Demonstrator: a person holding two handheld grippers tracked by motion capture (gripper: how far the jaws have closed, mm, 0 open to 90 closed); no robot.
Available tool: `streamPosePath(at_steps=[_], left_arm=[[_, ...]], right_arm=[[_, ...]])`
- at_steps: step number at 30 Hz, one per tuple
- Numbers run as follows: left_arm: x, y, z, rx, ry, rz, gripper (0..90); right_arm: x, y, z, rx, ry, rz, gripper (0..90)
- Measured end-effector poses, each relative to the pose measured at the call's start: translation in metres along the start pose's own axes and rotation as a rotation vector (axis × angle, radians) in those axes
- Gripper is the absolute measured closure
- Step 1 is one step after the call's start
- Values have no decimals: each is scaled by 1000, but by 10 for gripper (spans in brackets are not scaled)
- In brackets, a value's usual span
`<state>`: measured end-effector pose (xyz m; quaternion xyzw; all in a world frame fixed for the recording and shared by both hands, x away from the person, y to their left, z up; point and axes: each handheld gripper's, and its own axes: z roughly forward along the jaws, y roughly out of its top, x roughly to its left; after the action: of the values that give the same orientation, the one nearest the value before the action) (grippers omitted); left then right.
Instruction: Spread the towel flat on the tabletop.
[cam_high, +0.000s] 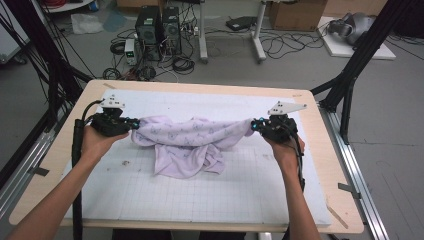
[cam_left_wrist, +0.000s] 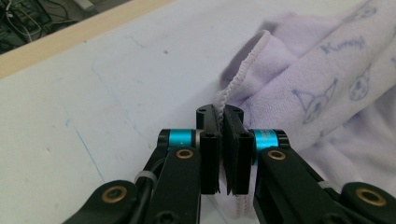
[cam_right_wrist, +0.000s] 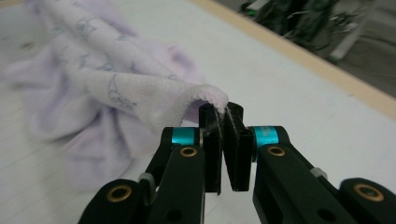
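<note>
1. The lavender cloth (cam_high: 192, 142) lies at the centre of the high view, on the white gridded mat (cam_high: 150, 195) that covers the wooden table (cam_high: 45, 170). Its upper edge is drawn out between the two grippers, and its middle sags in a crumpled heap just below that line.
2. The left gripper (cam_high: 136, 123), at the left of the high view, has its jaws clamped nearly together on the cloth's hemmed edge; its own view shows the stitched hem (cam_left_wrist: 243, 70) running down into the narrow gap between them.
3. The right gripper (cam_high: 253, 125), at the right of centre, is likewise pinched tight on a corner of the cloth (cam_right_wrist: 205, 95), which curls over just above the jaws in its view.
4. The step in hand looks like spreading: the cloth is held by two ends and pulled sideways, but it is not yet flat.
5. The next move probably calls for lifting higher or pulling farther apart until the bunched middle hangs free, then laying it smooth on the mat. Both grips must hold the thin hem without slipping.
</note>
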<state>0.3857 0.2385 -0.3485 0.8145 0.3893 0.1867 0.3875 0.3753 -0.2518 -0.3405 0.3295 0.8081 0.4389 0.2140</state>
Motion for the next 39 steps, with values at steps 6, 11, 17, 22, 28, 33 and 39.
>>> streamPosePath(at_steps=[6, 11, 17, 22, 28, 33, 39], left_arm=[[4, 15, 11, 16, -1, 55, 421], [-7, 7, -1, 5, -77, 97, 276], [-33, -14, -5, 76, -198, 163, 281], [-48, -32, 10, 149, -241, 187, 334], [-64, -36, 26, 235, -300, 156, 363], [-70, -33, 45, 287, -298, 112, 378], [-71, -31, 54, 315, -254, 101, 627]], right_arm=[[-5, 12, 18, -6, -24, 57, 573], [1, 11, 12, -7, 46, 15, 459], [15, 5, -3, -41, 171, -36, 455], [40, -6, 14, 60, 267, -128, 476], [59, -17, 41, 143, 369, -169, 527], [68, -22, 66, 233, 398, -193, 578], [71, -24, 90, 307, 336, -202, 694]])
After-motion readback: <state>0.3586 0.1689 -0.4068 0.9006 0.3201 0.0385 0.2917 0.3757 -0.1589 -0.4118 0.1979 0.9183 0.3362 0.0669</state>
